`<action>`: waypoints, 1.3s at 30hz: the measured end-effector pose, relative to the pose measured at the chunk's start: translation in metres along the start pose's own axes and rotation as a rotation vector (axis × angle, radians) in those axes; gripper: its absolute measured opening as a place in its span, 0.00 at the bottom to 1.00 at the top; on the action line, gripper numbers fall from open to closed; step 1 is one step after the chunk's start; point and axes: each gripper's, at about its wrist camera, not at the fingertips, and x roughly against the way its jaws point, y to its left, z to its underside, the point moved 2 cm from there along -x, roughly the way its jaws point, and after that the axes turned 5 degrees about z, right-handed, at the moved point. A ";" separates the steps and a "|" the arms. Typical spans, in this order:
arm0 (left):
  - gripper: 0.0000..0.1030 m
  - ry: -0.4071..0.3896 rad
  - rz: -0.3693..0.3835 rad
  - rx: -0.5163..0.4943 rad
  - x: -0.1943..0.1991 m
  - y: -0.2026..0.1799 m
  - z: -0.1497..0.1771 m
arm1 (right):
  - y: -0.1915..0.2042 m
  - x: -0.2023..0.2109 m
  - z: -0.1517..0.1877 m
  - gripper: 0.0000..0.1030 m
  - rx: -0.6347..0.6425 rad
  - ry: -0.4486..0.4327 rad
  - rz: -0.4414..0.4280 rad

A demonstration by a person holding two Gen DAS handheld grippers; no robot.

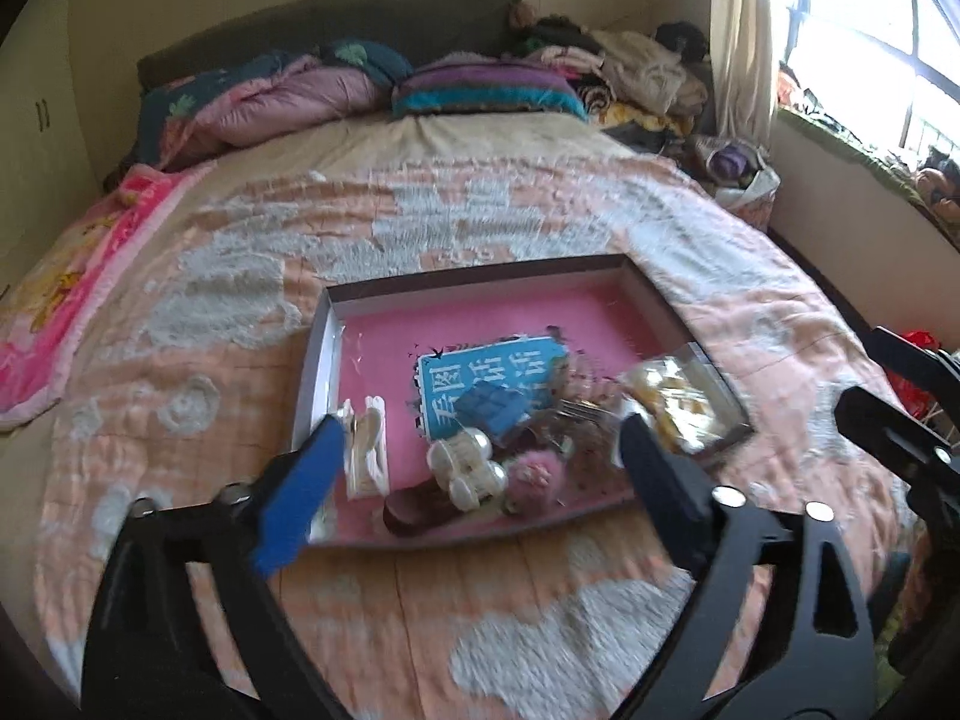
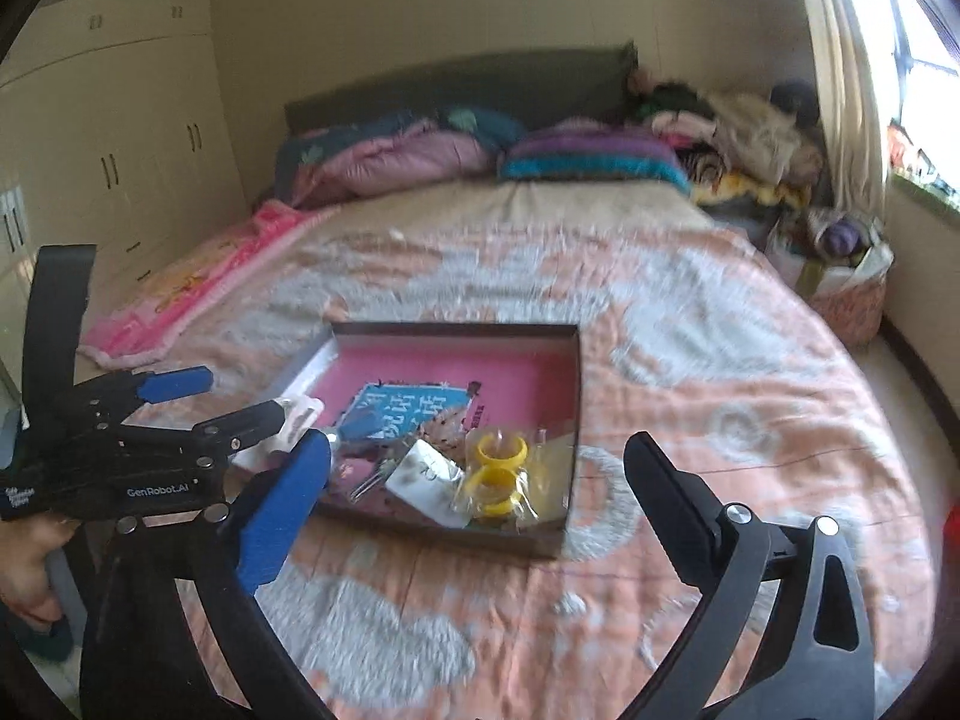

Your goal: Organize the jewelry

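A shallow box with a pink floor lies on the bed and holds the jewelry; it also shows in the right wrist view. Inside are a blue card, a pearl hair clip, a pink fluffy piece, a white clip and a clear bag of yellow rings. My left gripper is open and empty above the box's near edge. My right gripper is open and empty, just in front of the box. The left gripper also shows at the left in the right wrist view.
The bed has a peach and white quilt. Folded bedding and pillows lie at the headboard, and a pile of clothes by the window. A wardrobe stands at the left. A pink blanket lies on the bed's left edge.
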 end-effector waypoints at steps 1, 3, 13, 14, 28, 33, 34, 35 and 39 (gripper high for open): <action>0.91 -0.004 0.011 0.006 0.007 -0.002 0.002 | 0.000 0.012 0.002 0.96 0.005 -0.013 0.004; 0.91 -0.012 0.008 0.018 0.025 -0.005 0.010 | -0.001 0.035 0.008 0.96 0.015 -0.031 0.007; 0.91 0.038 -0.036 0.047 0.069 -0.018 0.070 | -0.001 0.086 0.054 0.96 0.003 -0.008 0.009; 0.91 0.044 -0.036 0.060 0.071 -0.018 0.077 | -0.001 0.088 0.058 0.96 0.000 -0.005 0.011; 0.91 0.052 -0.061 0.086 0.087 -0.022 0.105 | 0.014 0.101 0.088 0.96 0.006 0.072 -0.015; 0.91 0.058 -0.059 0.088 0.087 -0.024 0.106 | 0.018 0.104 0.087 0.96 0.024 0.064 -0.014; 0.91 0.057 -0.061 0.085 0.087 -0.024 0.106 | 0.017 0.105 0.087 0.96 0.023 0.062 -0.015; 0.91 0.057 -0.064 0.084 0.087 -0.023 0.106 | 0.016 0.106 0.087 0.96 0.019 0.062 -0.016; 0.91 0.047 -0.073 0.086 0.091 -0.021 0.105 | 0.012 0.106 0.087 0.96 0.002 0.065 -0.018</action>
